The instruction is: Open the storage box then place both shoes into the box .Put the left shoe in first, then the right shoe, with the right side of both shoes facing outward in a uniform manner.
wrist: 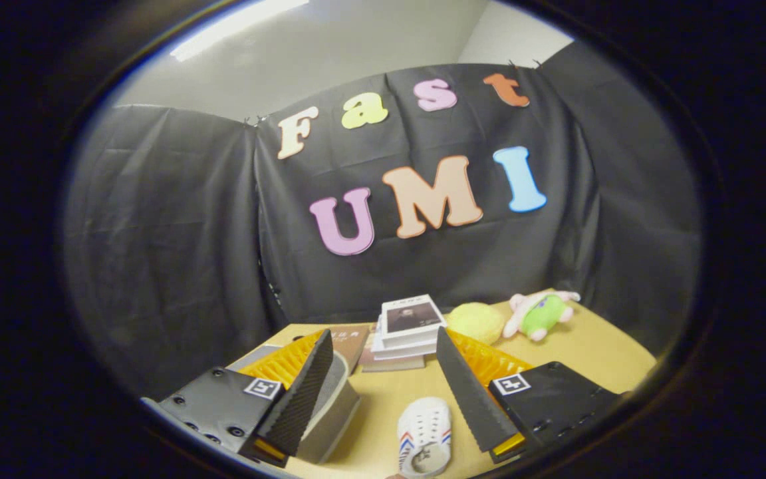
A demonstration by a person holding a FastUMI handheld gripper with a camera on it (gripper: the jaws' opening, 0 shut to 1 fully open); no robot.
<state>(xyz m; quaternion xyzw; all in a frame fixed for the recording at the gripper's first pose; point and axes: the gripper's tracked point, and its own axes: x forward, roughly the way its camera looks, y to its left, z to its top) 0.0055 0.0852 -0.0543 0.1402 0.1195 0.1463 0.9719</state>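
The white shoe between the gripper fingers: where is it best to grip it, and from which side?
Probably grip the white shoe across its width, near the middle, coming down from above. It lies flat on the table with its length running along the fingers, so its two long sides face them. The gripper is open, wider than the shoe, and holds nothing.

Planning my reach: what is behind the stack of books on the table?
Behind the stack of books hangs the black cloth wall. The gripper is open above the white shoe. The table behind the books is hidden.
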